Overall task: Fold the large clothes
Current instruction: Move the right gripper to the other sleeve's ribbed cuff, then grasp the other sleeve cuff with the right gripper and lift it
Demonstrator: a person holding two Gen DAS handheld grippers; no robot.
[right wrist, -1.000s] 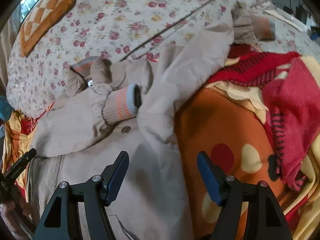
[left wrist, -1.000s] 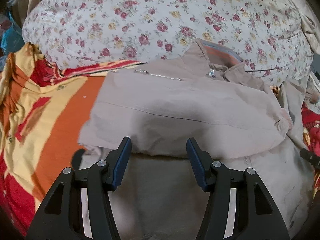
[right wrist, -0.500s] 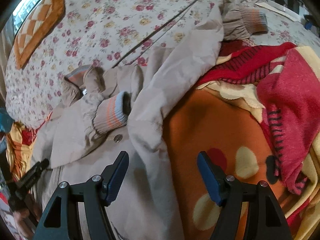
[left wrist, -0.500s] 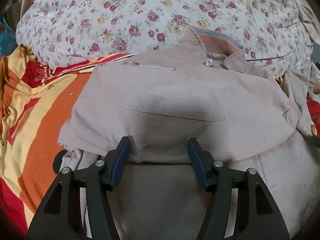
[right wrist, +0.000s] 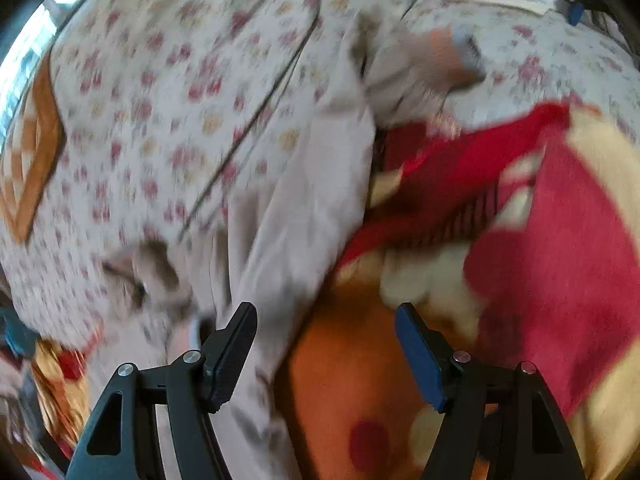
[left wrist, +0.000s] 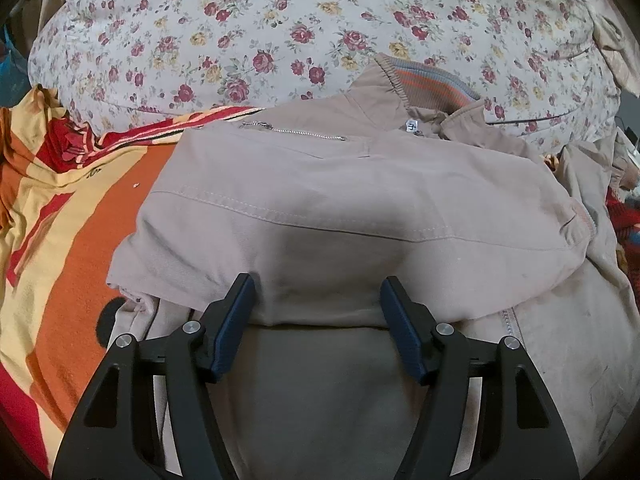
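Note:
A beige jacket (left wrist: 340, 208) lies on the bed, its left sleeve folded flat across the body, with a zip pocket and a striped ribbed collar (left wrist: 432, 88) at the far side. My left gripper (left wrist: 318, 292) is open and empty, just at the near edge of the folded sleeve. In the blurred right wrist view, the jacket's other sleeve (right wrist: 304, 216) stretches away to an orange and blue cuff (right wrist: 448, 56). My right gripper (right wrist: 326, 328) is open and empty, above the sleeve's near part and the blanket beside it.
An orange, yellow and red blanket (left wrist: 68, 216) covers the bed under the jacket and shows at the right in the right wrist view (right wrist: 552, 232). A floral quilt (left wrist: 280, 28) is heaped behind the jacket.
The left gripper has moved forward, closer to the folded sleeve. The right gripper has swung forward along the other sleeve toward its cuff, and its view is blurred by motion. Both stay open.

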